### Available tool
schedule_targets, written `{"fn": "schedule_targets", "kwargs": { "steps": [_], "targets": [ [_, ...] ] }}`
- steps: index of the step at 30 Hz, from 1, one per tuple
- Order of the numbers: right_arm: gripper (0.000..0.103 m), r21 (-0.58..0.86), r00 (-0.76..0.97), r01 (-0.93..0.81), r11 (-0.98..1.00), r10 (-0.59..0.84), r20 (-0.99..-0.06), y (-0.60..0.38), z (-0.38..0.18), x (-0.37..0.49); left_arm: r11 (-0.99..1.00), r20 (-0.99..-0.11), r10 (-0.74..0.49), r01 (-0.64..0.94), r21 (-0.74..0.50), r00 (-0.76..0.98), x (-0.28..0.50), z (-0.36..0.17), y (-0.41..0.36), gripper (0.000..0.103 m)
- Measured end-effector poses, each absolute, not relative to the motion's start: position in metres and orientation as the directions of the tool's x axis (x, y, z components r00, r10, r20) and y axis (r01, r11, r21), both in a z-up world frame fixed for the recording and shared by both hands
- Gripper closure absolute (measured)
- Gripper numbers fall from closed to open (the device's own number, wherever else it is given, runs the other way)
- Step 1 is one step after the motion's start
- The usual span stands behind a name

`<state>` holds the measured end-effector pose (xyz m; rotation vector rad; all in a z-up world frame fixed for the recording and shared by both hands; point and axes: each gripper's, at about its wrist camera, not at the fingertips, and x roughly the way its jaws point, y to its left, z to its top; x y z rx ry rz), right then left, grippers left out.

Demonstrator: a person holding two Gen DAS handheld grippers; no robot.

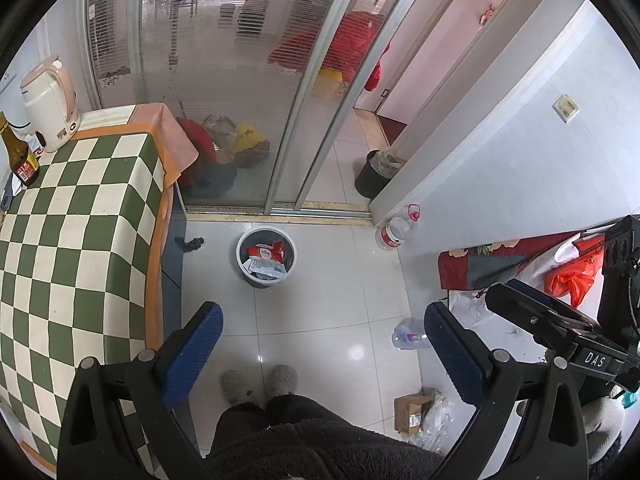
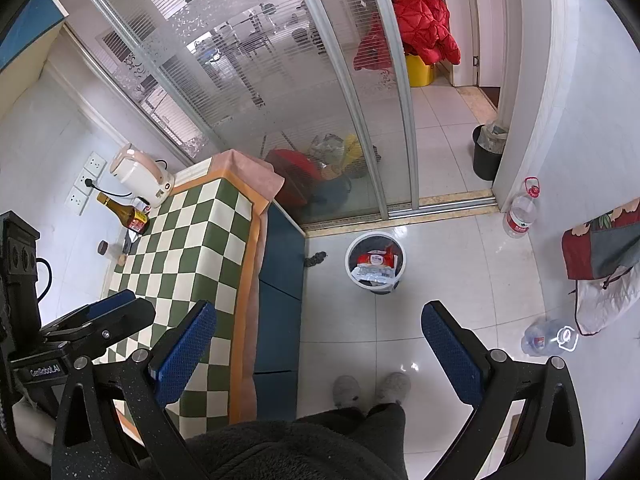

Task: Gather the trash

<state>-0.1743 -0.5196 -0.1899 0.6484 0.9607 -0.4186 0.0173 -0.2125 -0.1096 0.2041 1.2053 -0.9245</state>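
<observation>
Only left view shows cardboard box point(image 1: 412, 410) — both claws point(image 1: 322, 354) point(image 2: 318, 354) agape.

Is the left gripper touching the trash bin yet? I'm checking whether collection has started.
Apart. In the left wrist view the left gripper hangs open high over the floor, with bare tile showing between its fingertips and the trash bin.

The floor tiles point(image 1: 328, 320) were glossy and reflective. The checked tablecloth point(image 1: 80, 240) looked matt, like cloth. At twelve o'clock, frosted glass doors point(image 2: 256, 92) sat in metal frames. The gripper pads point(image 2: 184, 344) were dimpled blue rubber.
</observation>
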Motion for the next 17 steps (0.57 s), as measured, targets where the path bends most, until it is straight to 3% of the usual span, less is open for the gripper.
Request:
{"fn": "schedule_targets", "kwargs": {
  "steps": [17],
  "targets": [
    [0.0, 0.32, 0.515, 0.597, 0.736, -0.046, -0.856, -0.525, -0.19, -0.171, 0.633, -0.865, -0.499, 0.706, -0.317, 0.06, 0.02, -0.109, -0.224, 0.0]
  ]
}}
